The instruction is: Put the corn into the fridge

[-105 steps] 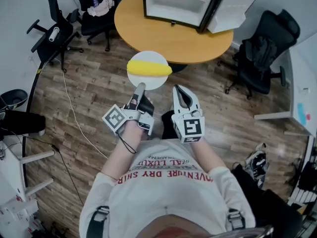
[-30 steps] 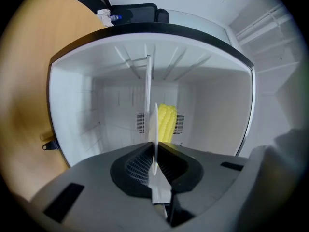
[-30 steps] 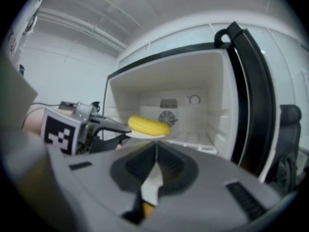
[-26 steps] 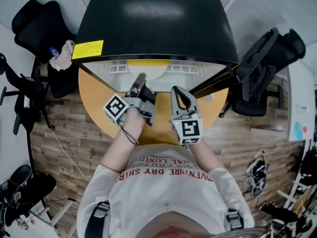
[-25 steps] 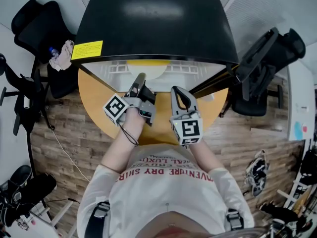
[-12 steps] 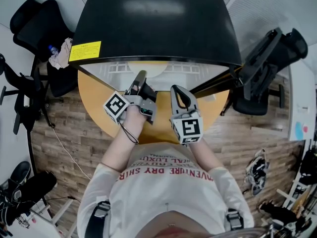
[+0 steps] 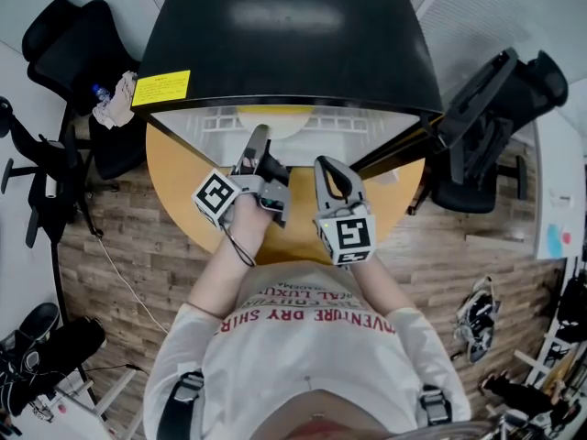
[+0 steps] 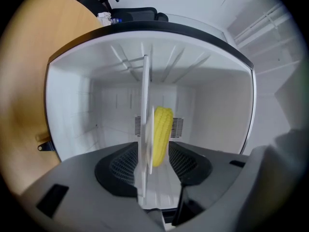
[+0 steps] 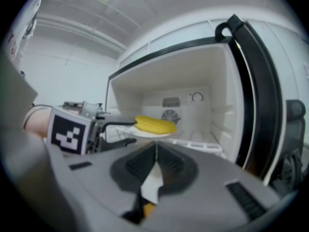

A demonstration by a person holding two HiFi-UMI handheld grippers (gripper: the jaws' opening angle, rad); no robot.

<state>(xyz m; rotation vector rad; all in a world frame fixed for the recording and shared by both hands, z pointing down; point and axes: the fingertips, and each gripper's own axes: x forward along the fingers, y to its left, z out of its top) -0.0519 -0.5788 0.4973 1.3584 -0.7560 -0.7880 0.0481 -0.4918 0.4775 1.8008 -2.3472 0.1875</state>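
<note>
Left gripper view: the left gripper point(image 8: 155, 178) has just opened wide, loose around the plate point(image 8: 144, 105). The corn point(image 8: 161, 135) lies on it inside the fridge point(image 8: 217, 110). The right gripper point(image 7: 327, 165) is closed.

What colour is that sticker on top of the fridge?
Yellow. The sticker shows best in the head view, near the left front corner of the black top of the fridge.

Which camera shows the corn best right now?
The left gripper view: the corn is biggest and sharpest, against the edge-on plate. The right gripper view shows it smaller, lying on the plate inside the fridge; the head view catches only a yellow sliver.
</note>
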